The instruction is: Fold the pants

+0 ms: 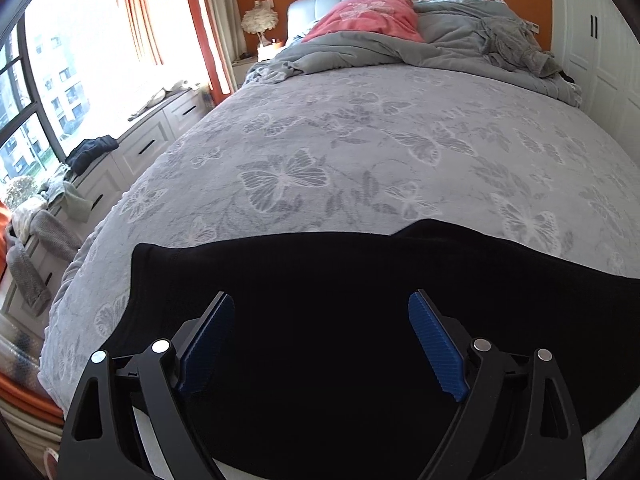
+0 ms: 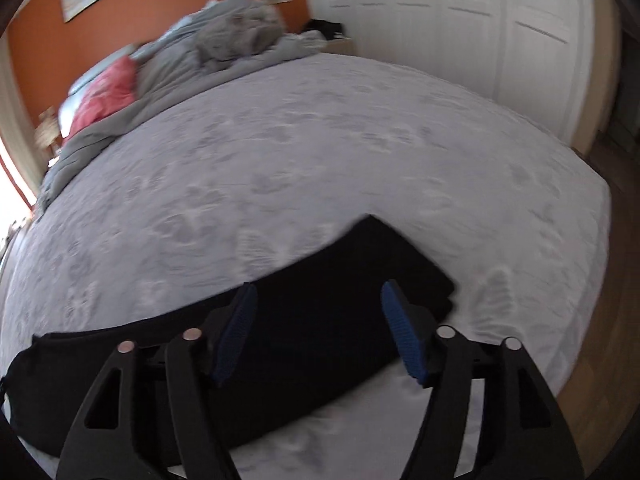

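Black pants (image 1: 320, 276) lie flat across the near end of the grey butterfly-print bed (image 1: 340, 152). My left gripper (image 1: 322, 312) is open, its blue pads (image 1: 208, 344) spread above the left part of the pants, holding nothing. In the right wrist view the pants (image 2: 320, 284) run from the lower left to a squared end at centre right. My right gripper (image 2: 318, 300) is open above that end, with nothing between its blue pads (image 2: 400, 328). This view is blurred by motion.
A rumpled grey duvet (image 1: 400, 48) and a pink pillow (image 1: 368, 16) lie at the head of the bed. White drawers (image 1: 132, 148) with clothes on top run along the window at left. White wardrobe doors (image 2: 460, 20) stand at right, with wooden floor (image 2: 600, 300) beside the bed.
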Available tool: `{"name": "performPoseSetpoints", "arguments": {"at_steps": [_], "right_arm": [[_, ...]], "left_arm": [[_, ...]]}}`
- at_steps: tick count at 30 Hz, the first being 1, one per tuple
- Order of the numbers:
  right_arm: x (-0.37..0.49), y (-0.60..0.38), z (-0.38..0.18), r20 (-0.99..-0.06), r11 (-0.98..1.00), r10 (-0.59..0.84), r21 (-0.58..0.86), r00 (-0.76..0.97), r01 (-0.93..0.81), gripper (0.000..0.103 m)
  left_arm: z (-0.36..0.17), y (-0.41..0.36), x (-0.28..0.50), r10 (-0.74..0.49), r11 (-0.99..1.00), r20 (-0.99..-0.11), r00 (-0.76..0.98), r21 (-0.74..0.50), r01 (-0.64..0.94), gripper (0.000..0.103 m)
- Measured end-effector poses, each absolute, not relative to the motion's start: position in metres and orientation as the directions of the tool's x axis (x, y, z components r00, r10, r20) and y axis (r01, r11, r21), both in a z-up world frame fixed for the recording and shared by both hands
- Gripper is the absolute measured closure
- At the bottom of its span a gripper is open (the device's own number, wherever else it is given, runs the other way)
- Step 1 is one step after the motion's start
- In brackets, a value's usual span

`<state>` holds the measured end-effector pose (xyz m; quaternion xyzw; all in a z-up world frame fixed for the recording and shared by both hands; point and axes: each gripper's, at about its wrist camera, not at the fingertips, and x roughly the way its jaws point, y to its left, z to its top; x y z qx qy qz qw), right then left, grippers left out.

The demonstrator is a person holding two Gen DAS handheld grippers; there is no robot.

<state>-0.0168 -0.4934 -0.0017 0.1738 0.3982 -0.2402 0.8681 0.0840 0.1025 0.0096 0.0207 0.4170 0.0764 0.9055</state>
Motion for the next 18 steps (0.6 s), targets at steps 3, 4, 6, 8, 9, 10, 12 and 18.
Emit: {"name": "performPoseSetpoints", "arguments": {"at_steps": [3,4,6,8,9,10,12,18], "right_arm": [[-0.035,-0.533,-0.025,-0.81,0.783,-0.282,0.117,0.515,0.611,0.036],[-0.039,-0.544,-0.033,-0.823,0.769,-0.258,0.142,0.506,0.623,0.036],[-0.047,-0.555,-0.041,-0.829,0.746,-0.21,0.207,0.518,0.634,0.036],[-0.049,-0.557,-0.044,-0.826,0.743,-0.17,0.251,0.538,0.621,0.032],[-0.046,-0.558,-0.047,-0.83,0.737,-0.159,0.262,0.535,0.624,0.027],[-0.044,-0.559,-0.051,-0.833,0.726,-0.145,0.276,0.533,0.629,0.027],[-0.039,-0.559,-0.058,-0.839,0.707,-0.094,0.322,0.535,0.629,0.027],[-0.027,-0.548,-0.045,-0.8,0.731,-0.182,0.279,0.572,0.623,0.039]], "left_arm": [[0.008,0.09,0.074,0.117,0.993,-0.752,0.648,0.066,-0.103,0.013],[0.006,0.087,0.071,0.101,0.994,-0.759,0.644,0.05,-0.098,0.013],[0.001,0.079,0.066,0.063,0.996,-0.773,0.631,0.012,-0.086,0.013],[-0.004,0.072,0.061,0.044,0.996,-0.78,0.624,-0.01,-0.083,0.013],[-0.007,0.068,0.058,0.042,0.997,-0.783,0.62,-0.011,-0.082,0.013],[-0.009,0.064,0.057,0.038,0.997,-0.787,0.616,-0.012,-0.078,0.013],[-0.012,0.057,0.053,0.027,0.997,-0.789,0.614,-0.02,-0.069,0.013],[-0.014,0.05,0.051,0.018,0.998,-0.782,0.622,-0.021,-0.055,0.013]]}}
